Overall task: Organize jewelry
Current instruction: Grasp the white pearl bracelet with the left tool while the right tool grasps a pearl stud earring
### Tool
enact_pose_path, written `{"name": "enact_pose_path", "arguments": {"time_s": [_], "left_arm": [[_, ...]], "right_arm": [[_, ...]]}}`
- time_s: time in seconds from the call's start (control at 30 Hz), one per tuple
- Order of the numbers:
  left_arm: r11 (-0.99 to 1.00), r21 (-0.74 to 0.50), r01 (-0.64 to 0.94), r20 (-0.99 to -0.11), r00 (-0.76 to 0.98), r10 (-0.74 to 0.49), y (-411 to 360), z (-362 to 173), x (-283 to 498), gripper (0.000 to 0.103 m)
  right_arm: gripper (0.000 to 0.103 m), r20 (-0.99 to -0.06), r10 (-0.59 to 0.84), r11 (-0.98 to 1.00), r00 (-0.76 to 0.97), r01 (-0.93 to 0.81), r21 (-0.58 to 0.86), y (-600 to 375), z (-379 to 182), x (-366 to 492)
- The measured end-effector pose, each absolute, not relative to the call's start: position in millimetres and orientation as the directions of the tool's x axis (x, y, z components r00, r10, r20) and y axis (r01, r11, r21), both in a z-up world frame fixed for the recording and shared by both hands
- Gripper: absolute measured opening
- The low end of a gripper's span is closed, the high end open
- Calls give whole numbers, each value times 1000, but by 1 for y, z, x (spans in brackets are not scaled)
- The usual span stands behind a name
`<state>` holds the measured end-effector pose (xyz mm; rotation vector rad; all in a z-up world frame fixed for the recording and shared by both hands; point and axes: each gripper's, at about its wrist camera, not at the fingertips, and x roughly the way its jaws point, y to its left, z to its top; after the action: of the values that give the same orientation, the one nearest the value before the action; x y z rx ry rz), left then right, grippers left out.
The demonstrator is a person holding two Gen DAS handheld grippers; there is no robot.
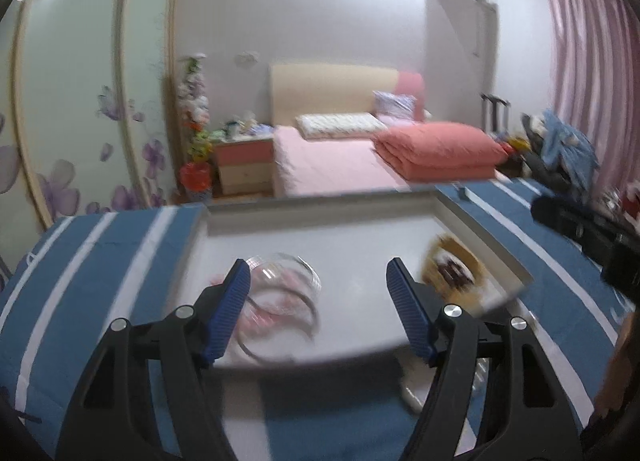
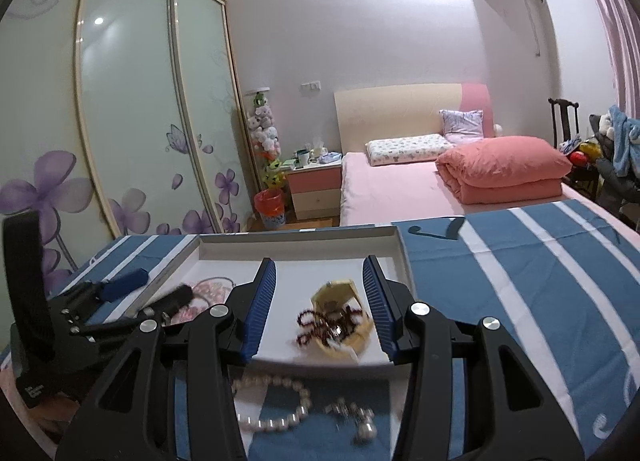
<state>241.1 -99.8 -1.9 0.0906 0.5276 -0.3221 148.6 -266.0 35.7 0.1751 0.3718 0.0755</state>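
Both hand-held grippers are hovering empty over a white tray point(image 2: 394, 247) lying on the blue striped cloth point(image 2: 520, 281). The left hand-held gripper point(image 1: 318, 301) is standing wide above clear bangles point(image 1: 288, 293). The right hand-held gripper point(image 2: 320, 305) is standing moderately apart above a dark red bead string point(image 2: 320, 325) draped on a small yellow box point(image 2: 334, 293). A pearl bracelet point(image 2: 276, 405) is lying outside the tray

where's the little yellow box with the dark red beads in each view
Left wrist: the yellow box lies right of centre, blurred, in the white tray, just past the right finger.
Right wrist: it lies at centre, between the fingers.
Shared landmark: the folded coral quilt.
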Motion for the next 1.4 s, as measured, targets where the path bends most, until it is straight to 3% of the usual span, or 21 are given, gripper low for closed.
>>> {"name": "enact_pose_path", "arguments": {"time_s": [0.27,0.6,0.73,0.97,1.27,1.4], "left_arm": [[879,9,476,-716,617,-327,-141,-35,225,53],[885,24,464,-790,552,-267,-158,-58,233,48],[882,52,469,-788,562,-253,-162,-57,232,11],[890,85,448,-781,584,-220,-139,-56,224,10],[953,107,284,-778,621,-98,-50,-53,219,10],[974,99,204,-778,626,-52,-17,-52,219,10]], "right_arm": [[47,-362,83,975,928,0,222,-285,33,110],[47,-358,86,969,930,5,247,-296,29,98],[47,-360,87,968,929,6,251,-297,26,94],[47,-389,81,971,918,16,239,-300,18,94],[46,-489,101,979,867,2,206,-297,0,101],[39,-554,119,983,824,-18,184,-290,-10,108]]}}
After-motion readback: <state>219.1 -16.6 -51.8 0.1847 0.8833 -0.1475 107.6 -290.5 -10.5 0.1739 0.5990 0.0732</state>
